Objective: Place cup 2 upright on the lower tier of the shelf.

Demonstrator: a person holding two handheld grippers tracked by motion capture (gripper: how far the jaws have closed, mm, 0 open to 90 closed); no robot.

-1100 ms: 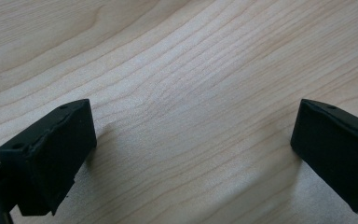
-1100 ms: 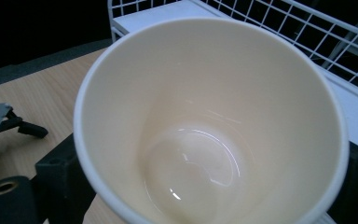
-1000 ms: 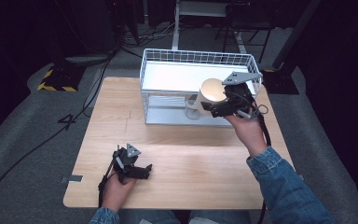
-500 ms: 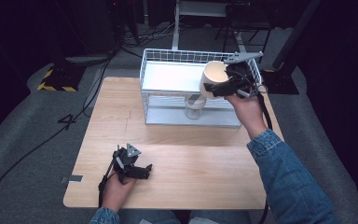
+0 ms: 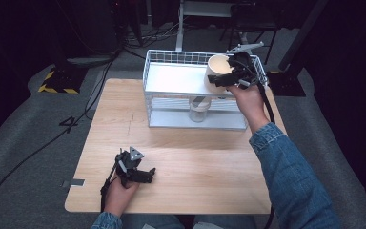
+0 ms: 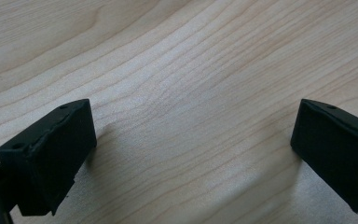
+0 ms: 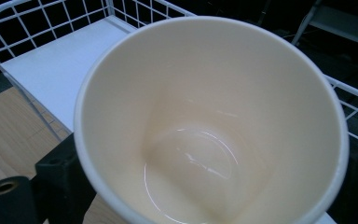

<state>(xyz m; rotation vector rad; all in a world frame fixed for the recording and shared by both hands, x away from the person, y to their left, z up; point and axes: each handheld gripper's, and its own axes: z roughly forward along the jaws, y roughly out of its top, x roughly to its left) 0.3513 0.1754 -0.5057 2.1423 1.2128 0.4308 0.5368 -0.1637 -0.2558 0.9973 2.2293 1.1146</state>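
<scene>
Right hand-held gripper clamped on cup, held over rack top shelf at 1 o'clock; not set down yet. Left hand-held gripper wide open, empty, on tabletop.

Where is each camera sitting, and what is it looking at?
High view: above the person's side, looking down on the table, white wire rack; both forearms show.
Left gripper view: on the left gripper, facing bare wood between open jaws.
Right gripper view: on the right gripper, looking into the cream cup.
Shared: high and right views show cup and rack.
</scene>
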